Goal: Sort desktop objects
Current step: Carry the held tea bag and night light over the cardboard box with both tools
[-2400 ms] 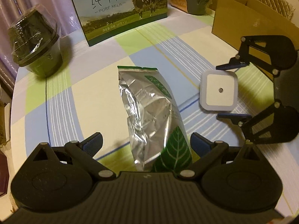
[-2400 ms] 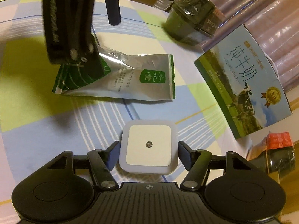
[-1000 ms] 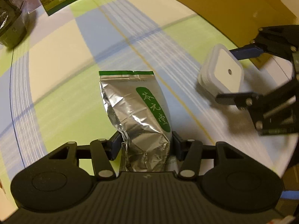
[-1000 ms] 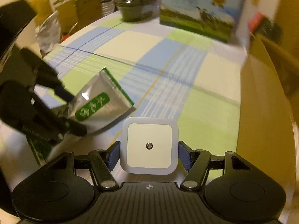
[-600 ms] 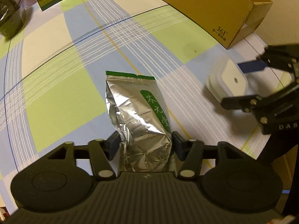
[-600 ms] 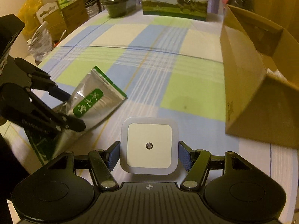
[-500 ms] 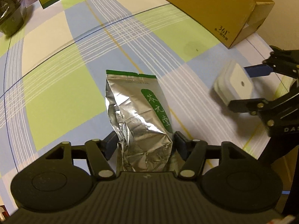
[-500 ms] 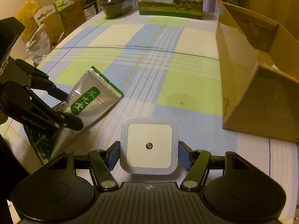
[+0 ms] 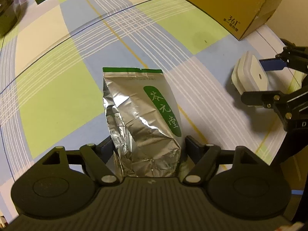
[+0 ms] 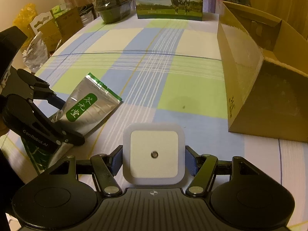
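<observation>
The left claw (image 9: 148,146) grips a foil tea pouch (image 9: 142,115) and the right claw (image 10: 154,160) grips a white square night light (image 10: 154,154), both above the desk (image 10: 150,73).

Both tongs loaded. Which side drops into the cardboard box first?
Right, likely. The right tongs, shut on the white night light, have the open cardboard box just ahead to their right. The left tongs hold the foil tea pouch farther away.

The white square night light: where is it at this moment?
The white square night light is clamped in the right tool above the checked tablecloth, with the brown cardboard box to its right and the foil tea pouch to its left.
</observation>
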